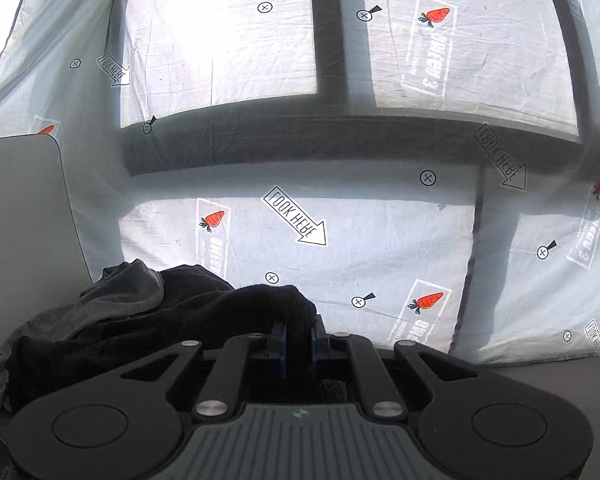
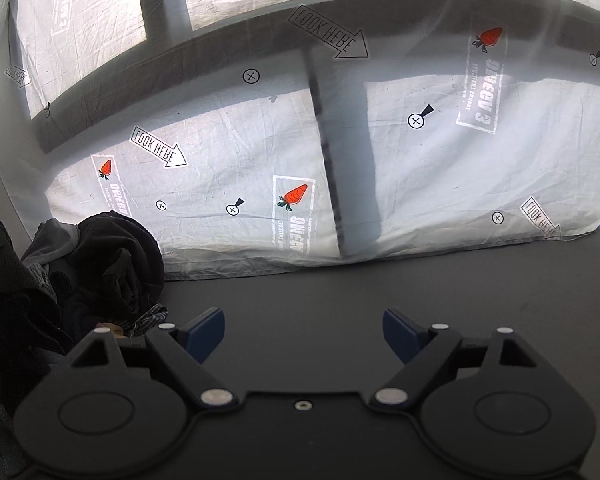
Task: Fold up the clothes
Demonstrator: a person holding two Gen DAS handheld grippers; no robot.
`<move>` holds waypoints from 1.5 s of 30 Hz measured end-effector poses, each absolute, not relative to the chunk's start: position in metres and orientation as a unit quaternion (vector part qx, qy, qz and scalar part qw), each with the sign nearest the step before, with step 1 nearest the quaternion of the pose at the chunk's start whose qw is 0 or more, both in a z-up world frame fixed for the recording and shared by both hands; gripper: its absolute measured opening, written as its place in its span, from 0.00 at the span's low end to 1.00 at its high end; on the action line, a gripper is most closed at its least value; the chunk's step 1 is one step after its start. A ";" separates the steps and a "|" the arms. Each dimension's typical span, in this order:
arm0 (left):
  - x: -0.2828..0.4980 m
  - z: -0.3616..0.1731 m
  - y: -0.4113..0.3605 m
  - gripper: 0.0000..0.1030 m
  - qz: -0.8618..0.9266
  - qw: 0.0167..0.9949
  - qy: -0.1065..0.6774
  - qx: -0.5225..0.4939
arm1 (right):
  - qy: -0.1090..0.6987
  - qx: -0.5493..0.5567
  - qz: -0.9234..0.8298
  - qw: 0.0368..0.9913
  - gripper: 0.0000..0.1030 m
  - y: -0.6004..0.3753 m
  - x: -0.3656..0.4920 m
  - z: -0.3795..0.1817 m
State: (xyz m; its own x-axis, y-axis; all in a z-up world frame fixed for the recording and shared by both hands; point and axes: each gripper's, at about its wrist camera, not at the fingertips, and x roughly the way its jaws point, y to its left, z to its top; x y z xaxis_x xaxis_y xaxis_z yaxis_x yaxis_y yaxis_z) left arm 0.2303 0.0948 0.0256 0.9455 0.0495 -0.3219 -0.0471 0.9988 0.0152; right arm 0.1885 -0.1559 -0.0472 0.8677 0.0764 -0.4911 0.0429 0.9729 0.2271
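Tabletop (image 2: pixel 420 300) bare — right tongs (image 2: pixel 304 332) gape above.

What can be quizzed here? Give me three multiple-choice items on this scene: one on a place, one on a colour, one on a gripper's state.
1. Where does the pile of clothes lie in the right wrist view?
A. left
B. right
C. centre

2. What colour are the carrots printed on the white sheet?
A. blue
B. orange-red
C. green

3. The left gripper is:
A. wide open
B. out of view
C. shut on black cloth

Key: 1 A, the pile sits at the left edge. 2 B, the prints are orange-red. 3 C, dark fabric is pinched between its blue pads.
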 end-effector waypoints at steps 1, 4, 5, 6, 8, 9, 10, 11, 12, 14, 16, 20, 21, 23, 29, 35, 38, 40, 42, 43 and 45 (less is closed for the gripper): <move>0.226 0.030 0.062 0.11 -0.017 0.986 0.164 -0.003 | 0.254 0.122 -0.009 0.959 0.84 -0.179 0.174 -0.046; 0.210 0.037 -0.040 0.11 -0.130 0.979 0.158 0.004 | 0.243 0.136 -0.070 0.958 0.84 -0.252 0.135 -0.036; 0.204 0.035 -0.076 0.11 -0.169 0.972 0.162 0.004 | 0.241 0.138 -0.092 0.956 0.84 -0.276 0.123 -0.032; 0.198 0.033 -0.112 0.12 -0.208 0.964 0.165 0.004 | 0.241 0.141 -0.109 0.954 0.84 -0.297 0.113 -0.032; 0.188 0.026 -0.172 0.15 -0.271 0.944 0.189 -0.008 | 0.242 0.148 -0.141 0.948 0.84 -0.338 0.093 -0.032; 0.186 0.021 -0.189 0.18 -0.289 0.935 0.207 -0.019 | 0.243 0.151 -0.153 0.946 0.84 -0.360 0.084 -0.031; 0.182 0.009 -0.206 0.20 -0.306 0.923 0.232 -0.033 | 0.245 0.149 -0.162 0.944 0.84 -0.375 0.076 -0.032; 0.178 -0.006 -0.219 0.21 -0.317 0.911 0.257 -0.047 | 0.247 0.146 -0.170 0.943 0.84 -0.389 0.069 -0.033; 0.172 -0.021 -0.230 0.23 -0.328 0.901 0.280 -0.058 | 0.250 0.138 -0.177 0.942 0.85 -0.404 0.062 -0.036; 0.158 -0.044 -0.238 0.33 -0.336 0.888 0.312 -0.048 | 0.263 0.128 -0.183 0.938 0.85 -0.423 0.055 -0.040; 0.143 -0.066 -0.236 0.39 -0.323 0.881 0.346 -0.025 | 0.281 0.127 -0.181 0.934 0.86 -0.435 0.050 -0.048; 0.121 -0.095 -0.189 0.53 -0.256 0.890 0.377 0.000 | 0.334 0.105 -0.166 0.922 0.87 -0.442 0.058 -0.075; 0.118 -0.098 -0.171 0.58 -0.227 0.897 0.379 0.004 | 0.344 0.093 -0.164 0.920 0.87 -0.440 0.062 -0.081; 0.124 -0.098 -0.133 0.65 -0.151 0.912 0.381 0.004 | 0.373 0.070 -0.162 0.911 0.87 -0.434 0.072 -0.098; 0.145 -0.102 -0.026 0.67 0.056 0.918 0.392 0.037 | 0.430 0.157 -0.175 0.872 0.84 -0.450 0.104 -0.140; 0.159 -0.133 0.044 0.70 0.138 0.894 0.423 0.059 | 0.447 0.219 -0.218 0.840 0.84 -0.479 0.119 -0.175; 0.167 -0.156 0.048 0.72 0.138 0.883 0.437 0.101 | 0.465 0.202 -0.233 0.830 0.87 -0.487 0.122 -0.196; 0.170 -0.173 0.044 0.72 0.134 0.874 0.448 0.135 | 0.480 0.195 -0.235 0.822 0.88 -0.491 0.126 -0.212; 0.178 -0.185 0.042 0.72 0.133 0.866 0.455 0.157 | 0.489 0.210 -0.232 0.814 0.88 -0.493 0.128 -0.223; 0.181 -0.189 0.041 0.72 0.131 0.865 0.457 0.161 | 0.492 0.224 -0.232 0.808 0.89 -0.495 0.129 -0.227; 0.185 -0.195 0.039 0.72 0.121 0.865 0.460 0.163 | 0.493 0.243 -0.234 0.802 0.90 -0.495 0.129 -0.233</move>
State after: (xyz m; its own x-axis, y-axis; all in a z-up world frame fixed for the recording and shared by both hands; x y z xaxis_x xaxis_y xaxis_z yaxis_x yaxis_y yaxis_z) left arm 0.1852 0.0389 -0.1947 0.5483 0.3593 -0.7552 -0.0588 0.9174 0.3937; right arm 0.1294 -0.4952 -0.2332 0.4043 -0.1363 -0.9044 0.6156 0.7719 0.1588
